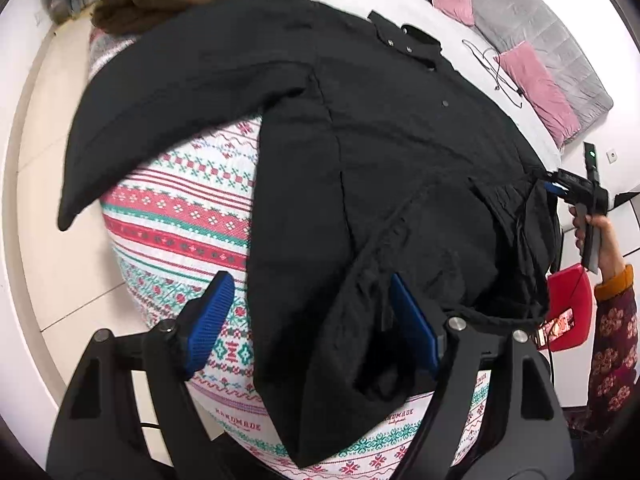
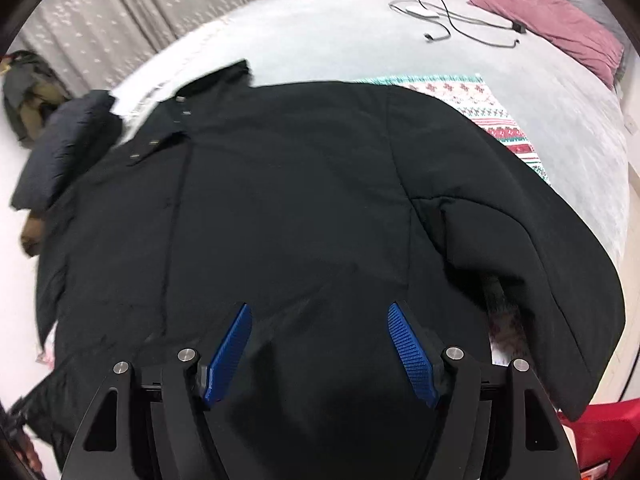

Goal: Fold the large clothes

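A black coat [image 1: 400, 152] lies spread on the bed [image 2: 320, 40], over a patterned blanket [image 1: 180, 208] — collar end toward the pink pillows [image 1: 536, 80], hem toward the person. One sleeve [image 1: 160, 92] stretches out from the coat's side over the blanket; the other [image 2: 540, 248] curves round the coat's opposite edge and hangs off the bed there.

The left gripper [image 1: 308, 320] hovers over the coat's near edge with its jaws wide apart. A folded flap of fabric lies between them, but the blue pads [image 1: 212, 320] are not pressing it, so it holds nothing. The right gripper [image 2: 320, 352] stands equally wide above the coat's lower body, also empty; seen from the left, it sits at the coat's far edge beside the person's hand [image 1: 596, 240].

I judge this to be early work — the coat is laid out and neither sleeve is folded in. The next move calls for lowering each gripper onto a coat edge or sleeve, closing firmly on the thick fabric, then carrying it across the coat's body. The padding looks bulky, so a shallow pinch may slip.
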Tool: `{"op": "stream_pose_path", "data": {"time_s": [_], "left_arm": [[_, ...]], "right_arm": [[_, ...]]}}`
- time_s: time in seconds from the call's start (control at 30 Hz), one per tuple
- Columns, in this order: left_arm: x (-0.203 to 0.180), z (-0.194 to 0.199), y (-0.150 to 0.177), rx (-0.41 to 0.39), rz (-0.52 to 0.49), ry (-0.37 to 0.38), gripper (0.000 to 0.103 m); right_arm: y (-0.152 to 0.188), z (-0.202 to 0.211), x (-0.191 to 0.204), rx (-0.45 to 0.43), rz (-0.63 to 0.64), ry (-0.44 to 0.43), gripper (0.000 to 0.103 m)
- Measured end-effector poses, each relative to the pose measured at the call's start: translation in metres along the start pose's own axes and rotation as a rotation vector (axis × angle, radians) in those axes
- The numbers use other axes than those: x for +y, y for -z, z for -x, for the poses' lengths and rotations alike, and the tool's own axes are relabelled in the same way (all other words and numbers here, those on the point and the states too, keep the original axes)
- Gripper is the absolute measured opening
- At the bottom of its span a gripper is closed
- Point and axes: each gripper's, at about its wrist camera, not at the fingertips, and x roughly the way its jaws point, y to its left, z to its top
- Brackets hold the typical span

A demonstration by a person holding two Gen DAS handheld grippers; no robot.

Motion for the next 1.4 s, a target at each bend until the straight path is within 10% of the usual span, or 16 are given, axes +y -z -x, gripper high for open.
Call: {"op": "stream_pose_path", "data": {"time_s": [0.07, 0.13, 0.17, 0.2, 0.6, 0.8, 0.93, 1.23, 1.4], "left_arm": [[0.000, -0.006, 0.000, 0.034, -0.004, 0.032, 0.044], [-0.001, -0.009, 0.002, 0.068, -0.001, 0.097, 0.011], [-0.002, -0.008, 0.004, 0.072, -0.005, 0.113, 0.009], [-0.005, -0.004, 0.006, 0.065, -0.019, 0.114, 0.009], [-0.048, 0.071, 0.106, 0.040, -0.466, 0.132, 0.007], [-0.080, 0.074, 0.155, 0.099, -0.790, 0.016, 0.018], [-0.090, 0.103, 0.142, -0.050, -0.768, 0.097, 0.084], [-0.146, 0.032, 0.092, -0.034, -0.586, 0.350, 0.084], [-0.184, -0.049, 0.126, 0.192, -0.647, 0.357, 0.084]], "right_arm": [[-0.003, -0.016, -0.004, 0.041, -0.012, 0.041, 0.069], [0.000, -0.025, -0.007, 0.089, 0.006, 0.030, 0.037], [0.005, -0.028, -0.007, 0.127, 0.027, 0.014, 0.012], [0.010, -0.025, -0.007, 0.136, 0.041, 0.013, 0.010], [0.161, 0.162, -0.042, -0.040, 0.282, 0.011, 0.007], [0.234, 0.206, -0.037, -0.002, 0.413, -0.007, 0.021], [0.243, 0.241, -0.014, -0.106, 0.474, -0.103, 0.057], [0.216, 0.182, 0.077, -0.067, 0.590, -0.238, 0.068], [0.202, 0.111, 0.098, 0.037, 0.489, -0.313, 0.068]]}}
